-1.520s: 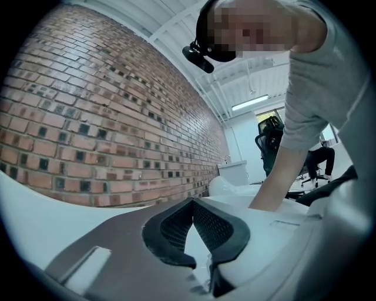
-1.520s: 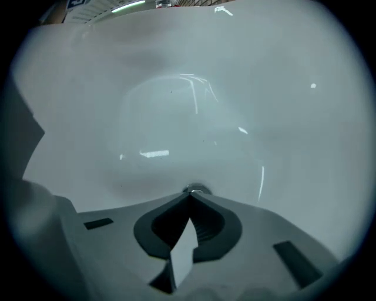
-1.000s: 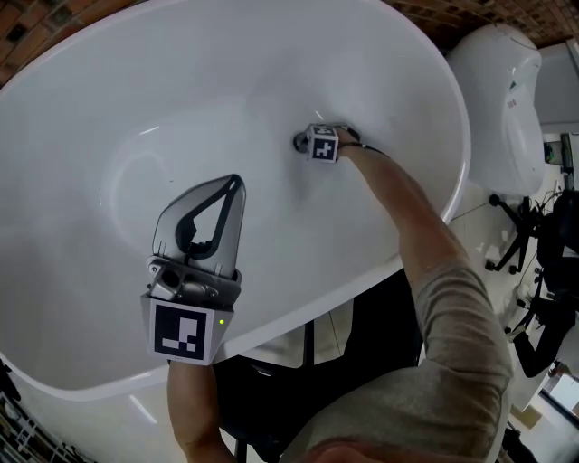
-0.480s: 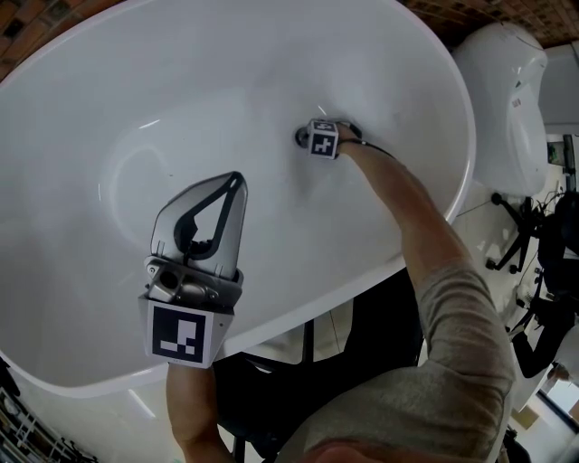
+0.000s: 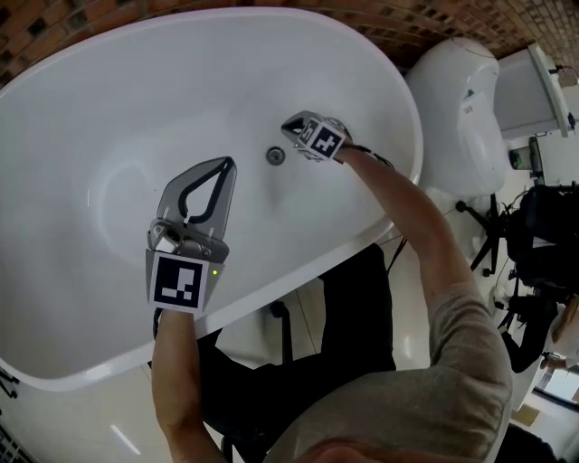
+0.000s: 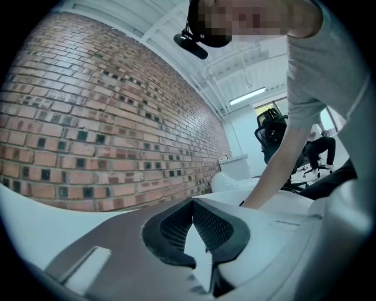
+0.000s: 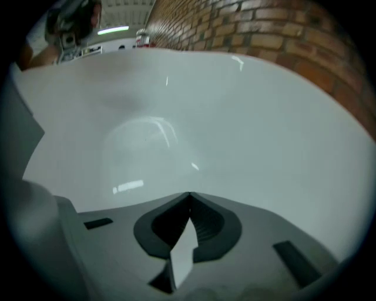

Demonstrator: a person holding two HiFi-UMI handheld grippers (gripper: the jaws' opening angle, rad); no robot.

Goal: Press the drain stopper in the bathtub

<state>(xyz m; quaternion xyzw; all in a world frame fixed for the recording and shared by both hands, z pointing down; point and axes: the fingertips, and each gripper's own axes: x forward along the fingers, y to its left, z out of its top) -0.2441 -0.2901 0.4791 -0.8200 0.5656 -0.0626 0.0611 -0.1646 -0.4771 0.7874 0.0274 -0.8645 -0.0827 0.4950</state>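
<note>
A white oval bathtub (image 5: 109, 108) fills the head view. Its round metal drain stopper (image 5: 274, 155) lies uncovered on the tub floor. My right gripper (image 5: 291, 127) hovers just up and right of the stopper, apart from it, jaws shut on nothing. My left gripper (image 5: 223, 166) hangs over the tub's middle, left of the stopper, also shut and empty. The left gripper view shows its tips (image 6: 192, 201) closed together. In the right gripper view the tips (image 7: 189, 194) meet over bare tub wall (image 7: 194, 106); the stopper is out of that view.
A white toilet (image 5: 457, 99) stands just right of the tub. A brick wall (image 5: 434, 23) runs behind. Black office chairs (image 5: 538, 235) stand at the far right. Something dark (image 5: 353, 307) sits on the floor below the tub's near rim.
My right gripper has lifted off the drain and drawn back to the right, so the stopper now shows. The head view has shifted. The left gripper has barely moved.
</note>
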